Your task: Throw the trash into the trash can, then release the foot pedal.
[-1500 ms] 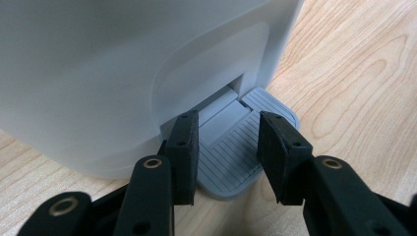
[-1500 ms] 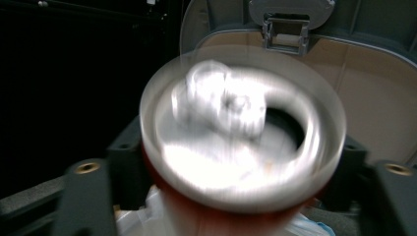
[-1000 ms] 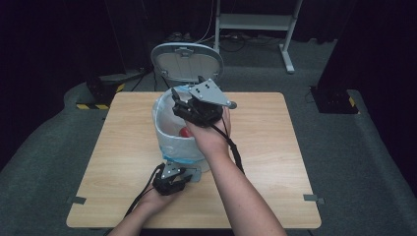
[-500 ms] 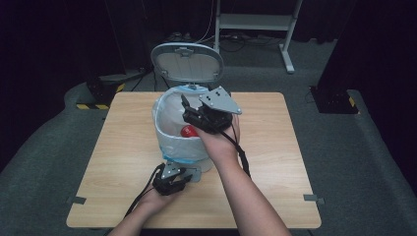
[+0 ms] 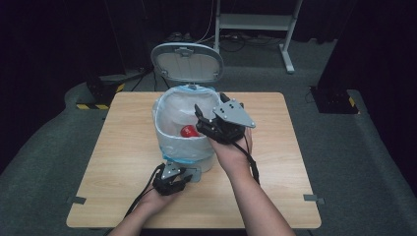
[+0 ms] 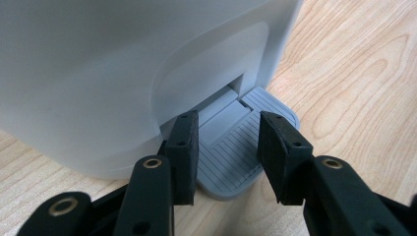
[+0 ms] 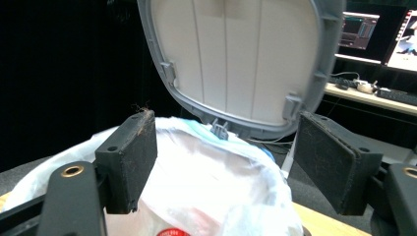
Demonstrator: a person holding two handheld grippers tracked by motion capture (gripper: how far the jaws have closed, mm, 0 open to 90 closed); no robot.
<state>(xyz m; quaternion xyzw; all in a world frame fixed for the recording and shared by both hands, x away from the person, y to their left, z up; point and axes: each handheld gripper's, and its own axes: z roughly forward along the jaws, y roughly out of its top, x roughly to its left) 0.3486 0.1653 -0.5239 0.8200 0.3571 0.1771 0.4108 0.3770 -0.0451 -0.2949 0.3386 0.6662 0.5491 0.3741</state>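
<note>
A white pedal bin with a plastic liner stands on the wooden table, its grey lid raised upright. A red object lies inside the liner. My right gripper hovers over the bin's right rim, open and holding nothing; in the right gripper view it faces the lid with the red object below. My left gripper is low at the bin's front. It is open, with its jaws resting over the grey pedal.
The bin sits left of the table's centre, with bare wood to its right and left. A white metal stand and cables lie on the dark floor behind. A monitor glows far off.
My right gripper has drawn back to the right and toward the person, from above the bin's opening to its right rim. The red object stays in the liner. The left gripper has not moved.
</note>
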